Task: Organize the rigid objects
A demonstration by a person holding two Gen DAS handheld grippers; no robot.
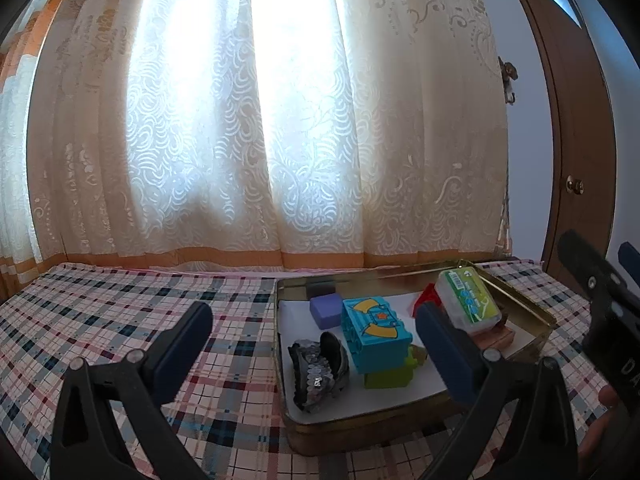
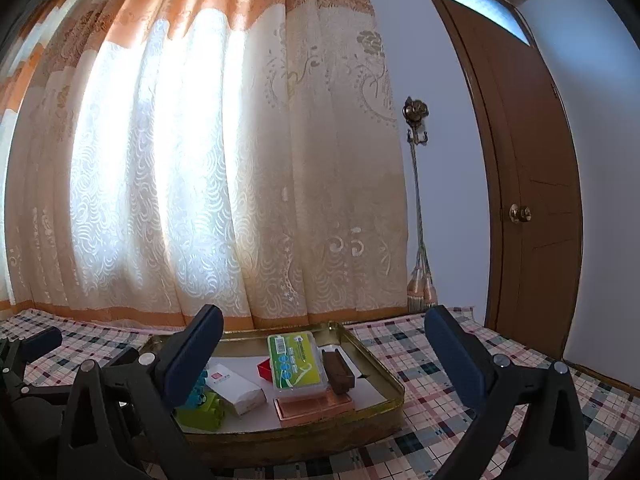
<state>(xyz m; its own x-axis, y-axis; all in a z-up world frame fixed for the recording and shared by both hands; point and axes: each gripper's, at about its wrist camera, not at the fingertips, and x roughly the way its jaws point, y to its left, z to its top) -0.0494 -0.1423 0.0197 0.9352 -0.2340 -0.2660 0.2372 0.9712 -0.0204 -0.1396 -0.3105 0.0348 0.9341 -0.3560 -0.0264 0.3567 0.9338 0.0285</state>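
A gold metal tray [image 1: 536, 308] sits on the plaid table and shows in the right wrist view too [image 2: 384, 372]. In it lie a blue toy block [image 1: 376, 332] on a green brick [image 1: 388, 378], a purple block [image 1: 326, 310], a black sequined hair claw [image 1: 318, 372], a green-lidded clear box [image 1: 468, 300] [image 2: 296, 360], a red piece [image 1: 430, 294], a white box [image 2: 236, 388], a brown bar [image 2: 338, 372] and a copper plate [image 2: 316, 404]. My left gripper [image 1: 316, 344] is open and empty before the tray. My right gripper [image 2: 324, 352] is open and empty, also before the tray.
A plaid cloth [image 1: 100, 312] covers the table. A patterned curtain [image 1: 260, 120] hangs right behind it. A brown door [image 2: 532, 184] with a knob stands at the right. The right gripper's body [image 1: 600, 296] shows at the right edge of the left wrist view.
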